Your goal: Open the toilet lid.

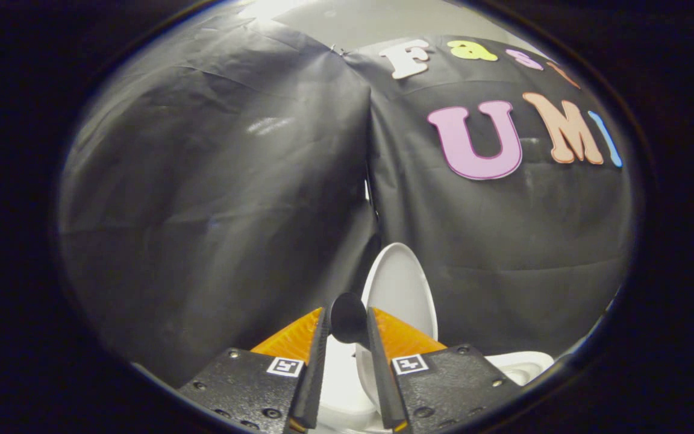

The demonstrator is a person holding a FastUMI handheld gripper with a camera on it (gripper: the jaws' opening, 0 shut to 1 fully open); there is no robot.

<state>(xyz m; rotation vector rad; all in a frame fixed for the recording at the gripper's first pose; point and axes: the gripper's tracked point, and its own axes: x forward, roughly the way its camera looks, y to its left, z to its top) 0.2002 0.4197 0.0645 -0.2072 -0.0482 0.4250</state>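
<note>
Lid (400, 283) is standing up, just past the gripper (348, 322). Its fingers are pinching a dark knob (347, 316) between them. Pushing gently until it is leaning back seems best.

Black cloth wall (214, 199) hangs far behind in two creased panels meeting at a seam; pale ceiling strip (371, 21) above.

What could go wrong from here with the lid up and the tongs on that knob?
1. The toilet lid stands raised, but whether it leans past upright is unclear; released now, it might drop back onto the white toilet body.
2. The tongs close around the dark knob; it looks rounded, so it could slip out sideways.
</note>
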